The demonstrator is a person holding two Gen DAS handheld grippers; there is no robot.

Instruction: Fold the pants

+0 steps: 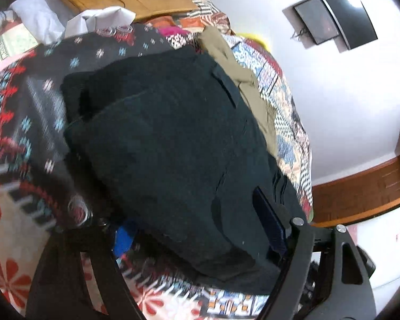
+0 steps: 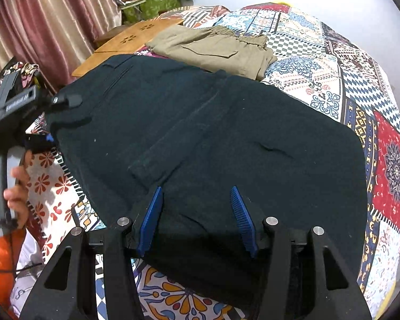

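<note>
Dark pants lie spread flat on the patchwork bedspread, directly ahead of both tongs.

Right gripper: jaws spread, blue pads standing apart over the near hem of the pants; whether the pads press into the cloth, cannot tell.

Left gripper: seen at the pants' left edge from the right wrist view, jaws spread wide, cloth edge between them, not pinched as far as shows. A hand grips its handle.

Beyond the dark pants, folded khaki pants rest, with a wooden lap tray farther left.
</note>
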